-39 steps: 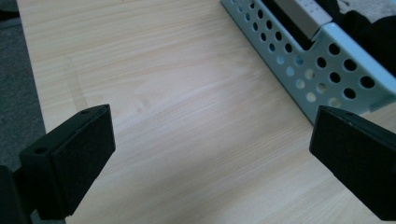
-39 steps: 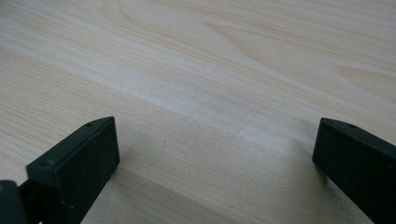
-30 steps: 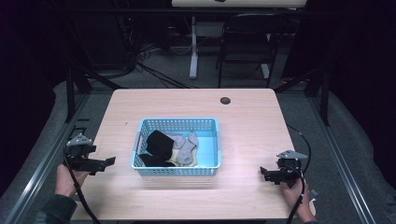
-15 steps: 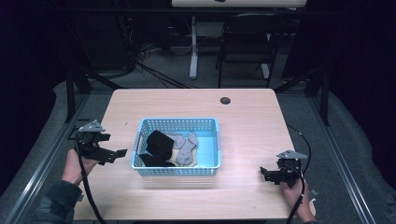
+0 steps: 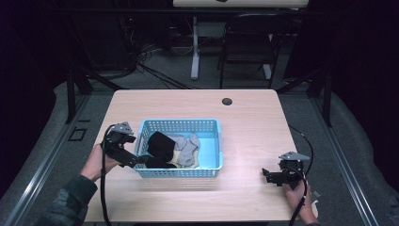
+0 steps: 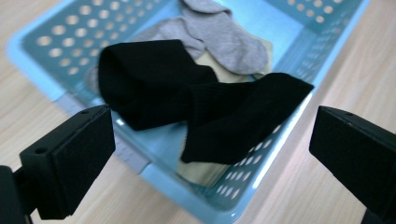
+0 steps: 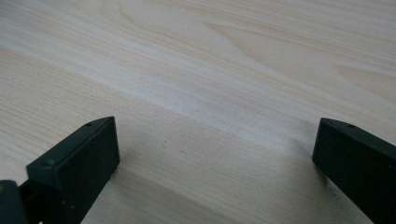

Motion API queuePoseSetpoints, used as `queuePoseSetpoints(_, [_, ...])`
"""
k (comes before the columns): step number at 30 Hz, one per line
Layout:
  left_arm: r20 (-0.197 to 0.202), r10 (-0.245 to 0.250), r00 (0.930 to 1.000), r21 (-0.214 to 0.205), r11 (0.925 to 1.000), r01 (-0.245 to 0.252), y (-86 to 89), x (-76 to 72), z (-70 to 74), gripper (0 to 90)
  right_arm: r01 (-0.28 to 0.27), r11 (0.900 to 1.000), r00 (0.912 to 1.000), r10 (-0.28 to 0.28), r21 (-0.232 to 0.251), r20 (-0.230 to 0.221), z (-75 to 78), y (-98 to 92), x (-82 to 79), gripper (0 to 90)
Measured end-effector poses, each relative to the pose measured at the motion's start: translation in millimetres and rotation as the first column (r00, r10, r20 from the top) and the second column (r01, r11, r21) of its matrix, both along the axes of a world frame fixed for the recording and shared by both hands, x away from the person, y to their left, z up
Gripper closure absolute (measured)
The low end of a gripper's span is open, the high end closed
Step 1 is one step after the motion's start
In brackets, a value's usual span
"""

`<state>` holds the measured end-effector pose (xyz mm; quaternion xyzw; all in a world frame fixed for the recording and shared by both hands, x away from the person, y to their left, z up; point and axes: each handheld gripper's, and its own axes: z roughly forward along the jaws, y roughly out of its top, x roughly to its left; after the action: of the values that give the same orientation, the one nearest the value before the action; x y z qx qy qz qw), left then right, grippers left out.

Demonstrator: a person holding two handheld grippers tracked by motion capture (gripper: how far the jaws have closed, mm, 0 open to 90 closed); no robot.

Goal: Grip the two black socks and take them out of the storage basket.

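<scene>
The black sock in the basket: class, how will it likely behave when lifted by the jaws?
The black sock is probably floppy: it lies folded and draped over the basket rim. It looks light, so it should dangle. Its ribbed knit likely grips, not slips.

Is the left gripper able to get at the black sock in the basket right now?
Probably yes. The left gripper is open at the basket's edge, facing the black sock, which lies on top with nothing over it.
</scene>
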<state>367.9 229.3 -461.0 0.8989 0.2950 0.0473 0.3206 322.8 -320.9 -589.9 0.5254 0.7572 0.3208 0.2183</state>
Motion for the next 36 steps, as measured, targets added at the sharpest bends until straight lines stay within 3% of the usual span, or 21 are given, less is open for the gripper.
queuePoseSetpoints(3, [-0.007, -0.067, 0.9977, 0.041, 0.9969, 0.067, -14.9, -1.2, -2.6, 0.0, 0.000, 1.0000, 1.0000, 0.000, 0.000, 0.000, 0.0, 0.0, 0.0, 0.0])
queuePoseSetpoints(4, [-0.025, -0.121, 0.9923, 0.039, 0.9918, 0.122, -22.0, -1.7, -3.9, 0.6, 0.000, 1.0000, 1.0000, 0.000, 0.000, 0.000, 0.0, 0.0, 0.0, 0.0])
queuePoseSetpoints(6, [-0.034, -0.138, 0.9898, 0.046, 0.9891, 0.140, -26.0, -2.2, -4.9, 6.8, 0.000, 1.0000, 1.0000, 0.000, -0.001, 0.000, 0.0, 0.0, 0.0, 0.0])
queuePoseSetpoints(7, [-0.050, -0.174, 0.9835, 0.061, 0.9823, 0.177, -32.4, -2.1, -7.1, 11.5, -0.001, 1.0000, 1.0000, 0.001, 0.000, 0.000, 0.0, 0.0, 0.0, 0.0])
queuePoseSetpoints(11, [-0.065, -0.172, 0.9830, 0.080, 0.9810, 0.177, -39.0, -0.3, -9.7, 32.3, -0.001, 1.0000, 1.0000, 0.001, 0.000, 0.000, 0.0, 0.0, 0.0, 0.0])
queuePoseSetpoints(14, [-0.084, -0.166, 0.9826, 0.088, 0.9810, 0.173, -40.0, 2.6, -11.6, 41.0, -0.002, 1.0000, 1.0000, 0.002, 0.000, -0.001, 0.1, 0.0, 0.0, 0.0])
queuePoseSetpoints(16, [-0.115, -0.147, 0.9825, 0.071, 0.9853, 0.155, -39.6, 5.9, -14.3, 50.9, -0.002, 1.0000, 1.0000, 0.002, 0.000, 0.000, 0.0, 0.0, 0.0, 0.0])
queuePoseSetpoints(17, [-0.137, -0.150, 0.9791, 0.058, 0.9856, 0.159, -38.8, 7.1, -15.3, 54.7, -0.002, 1.0000, 1.0000, 0.002, 0.000, -0.001, 0.1, -0.1, 0.0, 0.0])
queuePoseSetpoints(19, [-0.151, -0.137, 0.9789, 0.060, 0.9872, 0.148, -38.6, 8.0, -16.8, 68.0, 0.000, 1.0000, 1.0000, 0.000, 0.000, 0.000, 0.0, 0.0, 0.0, 0.0])
queuePoseSetpoints(23, [-0.153, -0.110, 0.9821, 0.070, 0.9901, 0.122, -37.7, 8.9, -18.6, 83.1, 0.000, 1.0000, 1.0000, 0.000, 0.000, 0.000, 0.0, 0.0, 0.0, 0.0])
queuePoseSetpoints(29, [-0.137, -0.111, 0.9843, 0.081, 0.9891, 0.123, -37.2, 8.7, -13.9, 86.2, 0.000, 1.0000, 1.0000, 0.000, 0.000, 0.000, 0.0, 0.0, 0.0, 0.0])
queuePoseSetpoints(36, [-0.091, -0.095, 0.9913, 0.097, 0.9898, 0.104, -36.6, 11.9, 12.1, 86.2, 0.000, 1.0000, 1.0000, 0.000, 0.000, 0.000, 0.0, 0.0, 0.0, 0.0])
